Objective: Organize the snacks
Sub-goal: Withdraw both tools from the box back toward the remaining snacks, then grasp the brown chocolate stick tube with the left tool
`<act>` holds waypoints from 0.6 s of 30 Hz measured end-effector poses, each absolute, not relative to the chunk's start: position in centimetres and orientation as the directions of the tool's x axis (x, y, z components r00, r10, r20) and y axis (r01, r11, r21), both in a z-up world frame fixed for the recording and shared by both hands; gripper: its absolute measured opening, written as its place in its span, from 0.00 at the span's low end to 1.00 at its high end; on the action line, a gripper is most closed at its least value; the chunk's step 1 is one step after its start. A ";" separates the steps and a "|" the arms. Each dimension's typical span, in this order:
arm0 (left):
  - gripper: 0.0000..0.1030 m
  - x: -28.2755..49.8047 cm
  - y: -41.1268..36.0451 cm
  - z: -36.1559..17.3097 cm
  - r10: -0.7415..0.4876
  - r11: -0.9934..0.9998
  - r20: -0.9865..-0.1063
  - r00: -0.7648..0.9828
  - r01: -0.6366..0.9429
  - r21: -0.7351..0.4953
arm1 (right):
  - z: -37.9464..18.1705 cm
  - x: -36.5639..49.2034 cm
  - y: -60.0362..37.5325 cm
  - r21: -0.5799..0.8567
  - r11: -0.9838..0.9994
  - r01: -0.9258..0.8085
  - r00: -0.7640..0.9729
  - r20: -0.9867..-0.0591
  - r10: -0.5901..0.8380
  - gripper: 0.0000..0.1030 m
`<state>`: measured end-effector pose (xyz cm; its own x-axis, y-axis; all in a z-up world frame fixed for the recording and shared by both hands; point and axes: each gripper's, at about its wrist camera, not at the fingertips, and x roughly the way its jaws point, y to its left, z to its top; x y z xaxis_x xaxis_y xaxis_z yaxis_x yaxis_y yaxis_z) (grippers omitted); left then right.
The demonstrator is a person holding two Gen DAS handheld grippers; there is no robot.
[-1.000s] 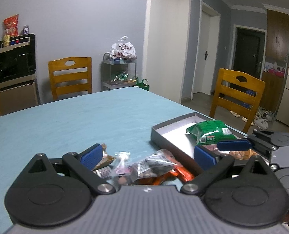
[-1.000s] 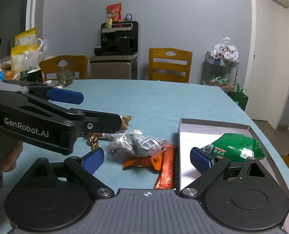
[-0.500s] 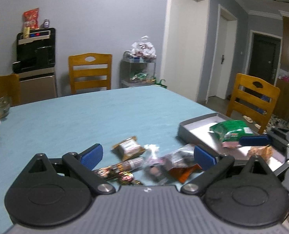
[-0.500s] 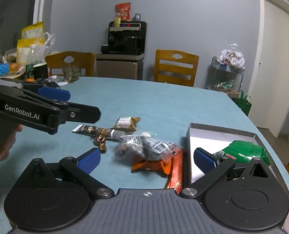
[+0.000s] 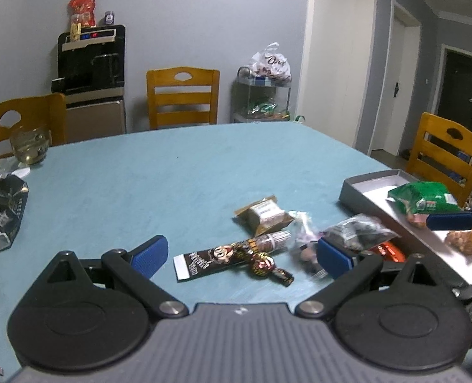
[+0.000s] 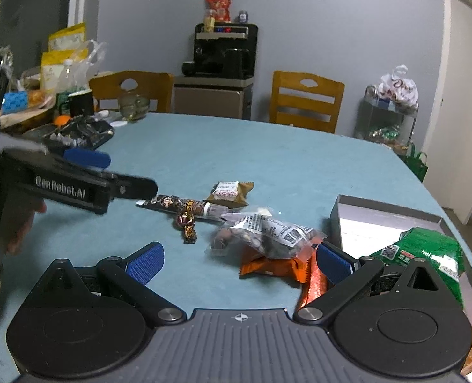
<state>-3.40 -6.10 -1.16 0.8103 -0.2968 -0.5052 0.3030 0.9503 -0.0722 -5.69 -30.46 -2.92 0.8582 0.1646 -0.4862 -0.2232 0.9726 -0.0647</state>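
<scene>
Loose snacks lie on the blue table. My left gripper is open just above a dark stick snack and a foil-wrapped candy, touching neither. A brown packet lies beyond them. My right gripper is open and empty, close behind a clear packet of dark nuts that rests on orange packets. The grey tray at the right holds a green bag; the left wrist view also shows a brown snack in it. A person's hand holds the left gripper at the left.
A black foil bag and a glass cup sit at the table's far left, with a mug and food bags behind them. Wooden chairs ring the table. A black dispenser stands by the wall.
My left gripper has swung left and dropped a little, from the clear and orange packets by the tray to the stick snack and candy. The right gripper's view has shifted a little left.
</scene>
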 end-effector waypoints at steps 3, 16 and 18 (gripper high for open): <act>0.97 -3.0 -6.0 -1.8 -0.284 0.955 -0.512 0.811 0.289 -0.073 | -3.0 -4.8 -30.7 -0.045 0.980 -0.194 0.865 -0.479 0.150 1.00; 0.97 -0.7 -6.7 -3.2 -0.267 0.944 -0.508 0.819 0.328 0.031 | -3.9 -1.1 -31.5 0.047 0.989 -0.140 0.854 -0.499 0.145 1.00; 0.97 0.3 -6.9 -4.0 -0.281 0.938 -0.525 0.803 0.346 0.027 | -3.9 -1.1 -31.4 0.038 0.989 -0.143 0.852 -0.503 0.143 1.00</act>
<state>0.30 -6.92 -4.00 0.8034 -0.2814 -0.5247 0.3464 0.9377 0.0275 -1.11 -31.42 -3.92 0.8523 0.1431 -0.5030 -0.1434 0.9889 0.0384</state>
